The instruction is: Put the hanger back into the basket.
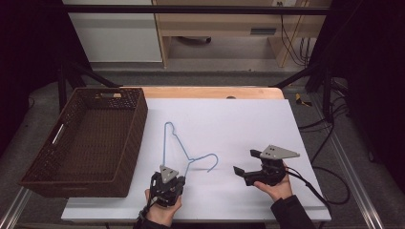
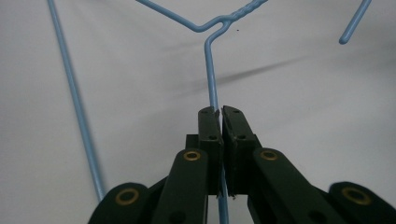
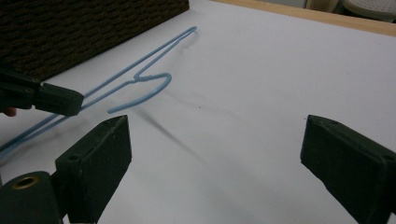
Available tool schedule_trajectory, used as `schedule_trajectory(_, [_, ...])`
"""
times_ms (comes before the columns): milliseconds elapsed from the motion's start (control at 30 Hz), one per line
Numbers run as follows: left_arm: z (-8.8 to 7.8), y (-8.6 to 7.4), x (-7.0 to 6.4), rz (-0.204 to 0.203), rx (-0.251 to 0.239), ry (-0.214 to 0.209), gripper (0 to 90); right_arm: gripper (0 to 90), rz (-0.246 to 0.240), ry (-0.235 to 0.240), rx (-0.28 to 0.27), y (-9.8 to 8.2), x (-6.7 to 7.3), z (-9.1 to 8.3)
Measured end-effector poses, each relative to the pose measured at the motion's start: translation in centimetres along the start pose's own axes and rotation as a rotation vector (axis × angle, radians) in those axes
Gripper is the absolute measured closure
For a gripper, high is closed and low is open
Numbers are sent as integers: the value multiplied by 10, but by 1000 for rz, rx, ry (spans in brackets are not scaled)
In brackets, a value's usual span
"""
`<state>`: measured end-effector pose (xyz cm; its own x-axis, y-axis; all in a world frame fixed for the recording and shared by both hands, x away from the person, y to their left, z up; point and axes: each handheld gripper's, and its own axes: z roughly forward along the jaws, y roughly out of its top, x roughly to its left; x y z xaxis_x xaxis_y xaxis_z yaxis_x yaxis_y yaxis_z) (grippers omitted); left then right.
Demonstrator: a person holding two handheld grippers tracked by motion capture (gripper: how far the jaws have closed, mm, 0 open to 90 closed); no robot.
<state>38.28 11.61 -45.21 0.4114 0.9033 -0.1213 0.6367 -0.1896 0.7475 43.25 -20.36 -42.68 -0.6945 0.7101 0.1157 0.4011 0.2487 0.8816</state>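
1. Blue wire hanger (image 1: 177, 143) lies mid-frame in the high view on the white table top (image 1: 239, 124), just right of the brown wicker basket (image 1: 86, 138). Its hook curls toward frame centre; its long loop points to the upper part of the frame.
2. Left gripper (image 1: 168, 183), lower centre-left of the high view, jaws clamped together on one wire of the hanger. In the left gripper view the wire (image 2: 212, 88) runs straight up from between the closed pads to the twisted neck at top centre.
3. Right gripper (image 1: 246, 164), lower right of centre in the high view, jaws wide apart, nothing between them; hanger hook is near, not touching.
4. Right gripper view: hanger (image 3: 140, 79) at upper left, left gripper's tip (image 3: 60, 102) at left edge, basket wall in upper-left corner.
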Motion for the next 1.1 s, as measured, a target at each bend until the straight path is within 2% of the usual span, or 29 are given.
schedule_trajectory(167, [-6,-1,5,-11,-24,-17,872,106,-26,35,28,0,8,16])
schedule_trajectory(300, [-11,1,5,-11,-46,-29,871,134,-26,69,24,2,12,28])
schedule_trajectory(700, [-20,5,6,-4,-77,-41,872,232,-31,123,0,12,20,52])
schedule_trajectory(1100, [-23,5,9,1,-82,-43,873,333,-51,189,-11,25,37,83])
